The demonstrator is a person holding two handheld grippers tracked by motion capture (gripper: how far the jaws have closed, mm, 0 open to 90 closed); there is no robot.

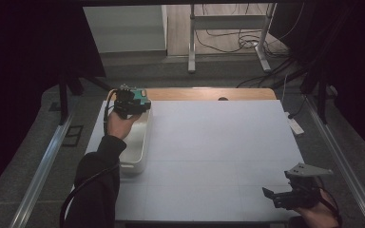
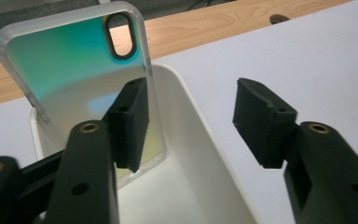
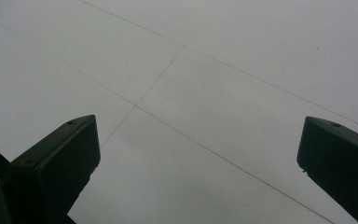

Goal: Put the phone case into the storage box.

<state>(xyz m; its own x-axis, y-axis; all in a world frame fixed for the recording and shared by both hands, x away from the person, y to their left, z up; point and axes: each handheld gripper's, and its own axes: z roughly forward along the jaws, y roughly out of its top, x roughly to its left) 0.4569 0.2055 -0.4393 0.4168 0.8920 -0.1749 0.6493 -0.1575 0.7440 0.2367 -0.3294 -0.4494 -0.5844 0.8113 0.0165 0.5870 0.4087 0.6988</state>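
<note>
over the white bin [image 1: 140,142] at the counter's [image 1: 218,156] left, the left gripper [image 2: 189,123] has jaws apart; the teal phone case [image 2: 74,65] leans on one jaw inside the bin. the right gripper [image 1: 278,197] hovers wide open, empty.

L tool [image 2: 189,123], R tool [image 3: 196,163]: jaws apart

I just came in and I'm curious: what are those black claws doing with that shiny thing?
A person holds a claw-like gripper in each hand. The left gripper is over a white tub at the table's far left, jaws apart. A clear, shiny blue-green phone case stands in the tub, leaning against one finger. The right gripper waits open over the white table.
</note>
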